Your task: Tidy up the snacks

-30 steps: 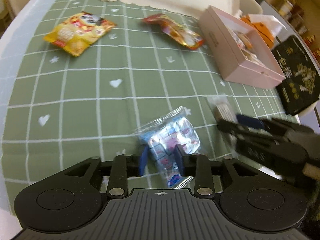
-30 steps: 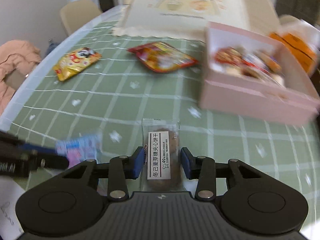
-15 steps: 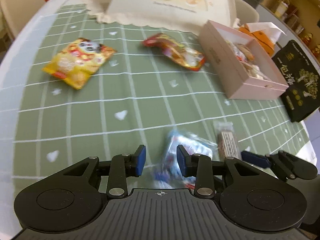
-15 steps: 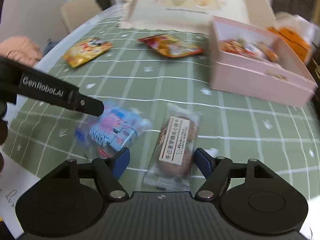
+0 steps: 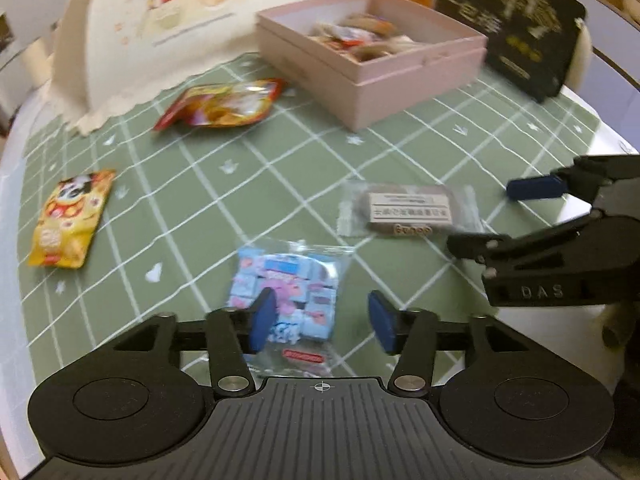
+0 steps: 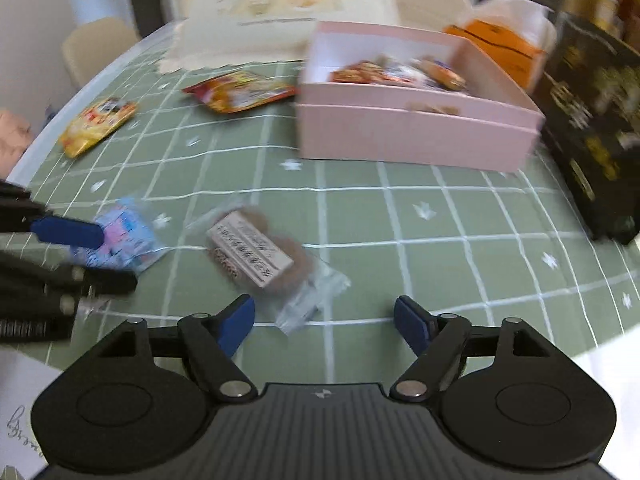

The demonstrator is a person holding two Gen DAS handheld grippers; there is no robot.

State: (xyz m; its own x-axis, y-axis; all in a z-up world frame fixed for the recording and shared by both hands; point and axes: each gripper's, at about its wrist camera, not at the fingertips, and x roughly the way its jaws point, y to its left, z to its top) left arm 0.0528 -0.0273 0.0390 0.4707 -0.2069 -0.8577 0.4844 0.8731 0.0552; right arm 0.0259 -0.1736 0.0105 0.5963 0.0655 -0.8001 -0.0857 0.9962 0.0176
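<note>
A blue candy packet (image 5: pixel 288 280) lies flat on the green checked tablecloth (image 5: pixel 208 184). My left gripper (image 5: pixel 320 312) hangs over its near end with jaws opening; the left pad overlaps it, the right pad stands clear, and neither presses. A clear-wrapped brown cookie packet (image 6: pixel 256 256) lies slanted just ahead of my right gripper (image 6: pixel 324 318), whose jaws are opening with nothing between them. The same cookie packet (image 5: pixel 408 212) lies beside the right gripper (image 5: pixel 500 216) in the left wrist view. The blue packet (image 6: pixel 128 240) shows under the left gripper (image 6: pixel 100 256).
An open pink box (image 6: pixel 416 136) holding several snacks stands at the back right. A red snack bag (image 6: pixel 240 92) and a yellow one (image 6: pixel 98 124) lie farther left. A black box (image 6: pixel 592 120) stands at the right edge, a cream food cover (image 6: pixel 288 12) behind.
Both grippers have opened and let go: the blue packet and the cookie packet now lie free on the cloth. The left gripper rolled, and both hands shifted sideways.
</note>
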